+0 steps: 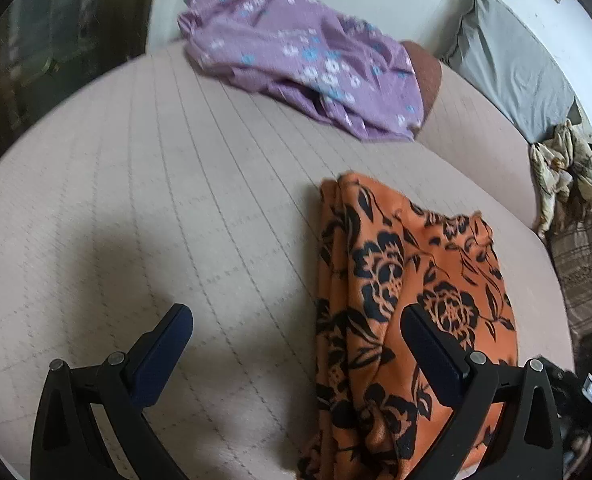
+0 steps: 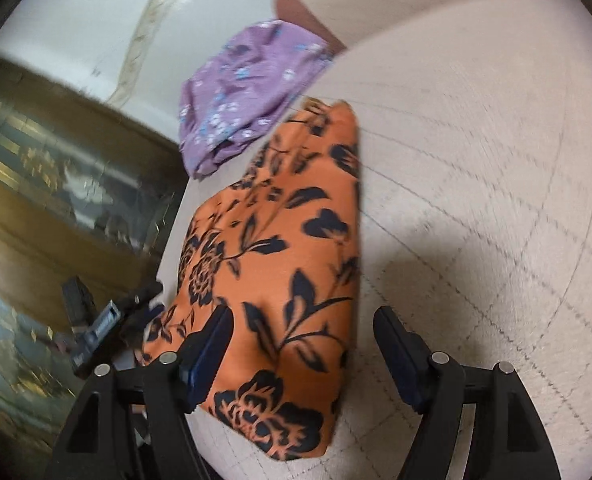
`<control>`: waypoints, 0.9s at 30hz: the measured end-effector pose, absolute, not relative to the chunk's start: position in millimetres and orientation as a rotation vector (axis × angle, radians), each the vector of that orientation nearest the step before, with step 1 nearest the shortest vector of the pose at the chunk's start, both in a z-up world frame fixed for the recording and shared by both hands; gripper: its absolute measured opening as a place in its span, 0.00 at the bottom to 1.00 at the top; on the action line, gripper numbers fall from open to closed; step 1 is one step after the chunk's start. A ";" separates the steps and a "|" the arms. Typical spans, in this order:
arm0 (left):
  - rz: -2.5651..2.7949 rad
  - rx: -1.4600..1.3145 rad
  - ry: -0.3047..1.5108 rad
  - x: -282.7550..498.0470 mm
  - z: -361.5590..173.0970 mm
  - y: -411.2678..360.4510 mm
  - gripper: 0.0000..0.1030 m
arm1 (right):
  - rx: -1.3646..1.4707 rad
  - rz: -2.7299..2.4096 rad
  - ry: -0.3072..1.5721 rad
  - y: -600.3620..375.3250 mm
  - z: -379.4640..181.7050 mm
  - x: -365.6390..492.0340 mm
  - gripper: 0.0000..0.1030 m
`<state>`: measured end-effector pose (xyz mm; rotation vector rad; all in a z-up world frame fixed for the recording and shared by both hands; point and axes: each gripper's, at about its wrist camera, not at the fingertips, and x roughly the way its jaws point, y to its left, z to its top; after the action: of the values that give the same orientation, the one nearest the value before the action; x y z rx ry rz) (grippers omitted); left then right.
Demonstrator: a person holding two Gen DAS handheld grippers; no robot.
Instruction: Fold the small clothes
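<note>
An orange garment with a black flower print (image 1: 408, 304) lies folded into a long strip on the pale quilted bed (image 1: 155, 208). It also shows in the right wrist view (image 2: 279, 256). My left gripper (image 1: 296, 316) is open above the bed, its right finger over the garment's near part. My right gripper (image 2: 302, 316) is open just above the garment's near end, and holds nothing. A crumpled purple garment with blue and white flowers (image 1: 300, 60) lies at the far side of the bed; it also shows in the right wrist view (image 2: 239, 96).
A grey pillow (image 1: 508, 60) leans on the white wall at the far right. A crumpled cream cloth (image 1: 564, 176) lies off the bed's right edge. A brown cushion (image 1: 428, 72) sits behind the purple garment. A glass-fronted wooden cabinet (image 2: 55, 184) stands beside the bed.
</note>
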<state>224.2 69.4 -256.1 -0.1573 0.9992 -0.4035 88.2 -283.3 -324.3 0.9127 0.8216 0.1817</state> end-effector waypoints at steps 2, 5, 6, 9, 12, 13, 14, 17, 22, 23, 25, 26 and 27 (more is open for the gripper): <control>-0.440 -0.193 1.036 225.4 -259.5 71.3 1.00 | 0.962 0.187 0.818 -289.1 -329.7 91.0 0.74; -0.491 -0.255 1.070 226.7 -264.7 71.7 1.00 | 1.007 0.195 0.815 -294.3 -335.5 96.0 0.74; -0.498 -0.255 1.075 226.9 -265.6 70.7 1.00 | 1.015 0.196 0.819 -294.4 -337.6 97.6 0.74; -0.511 -0.224 1.089 228.2 -267.8 63.0 1.00 | 1.046 0.204 0.836 -294.9 -347.2 102.5 0.73; -0.533 -0.208 1.083 226.4 -267.7 56.0 1.00 | 1.036 0.210 0.829 -291.9 -347.0 107.1 0.73; -0.535 -0.204 1.083 226.6 -267.9 54.7 1.00 | 1.033 0.215 0.829 -291.0 -347.5 108.8 0.73; -0.533 -0.190 1.096 227.2 -270.5 50.5 1.00 | 1.032 0.218 0.827 -289.8 -348.0 109.9 0.73; -0.530 -0.138 1.152 228.0 -279.9 40.9 1.00 | 1.019 0.227 0.818 -286.6 -348.8 111.3 0.73; -0.477 0.019 1.133 220.5 -282.3 23.2 1.00 | 0.987 0.231 0.823 -280.5 -347.2 115.8 0.73; -0.476 0.035 1.128 219.8 -282.6 21.2 1.00 | 0.985 0.230 0.823 -279.9 -346.9 116.8 0.73; -0.475 0.022 1.138 220.4 -282.6 21.6 1.00 | 0.975 0.227 0.820 -278.0 -346.6 117.3 0.73; -0.474 0.021 1.144 220.6 -282.7 21.3 1.00 | 0.970 0.227 0.818 -277.0 -346.3 117.6 0.73; -0.473 0.019 1.146 220.3 -282.8 21.1 1.00 | 0.964 0.227 0.817 -275.6 -345.8 118.6 0.73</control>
<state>220.3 21.1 -282.8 0.0189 1.1463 -0.4729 118.6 -275.6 -345.8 0.9638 0.8174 0.2272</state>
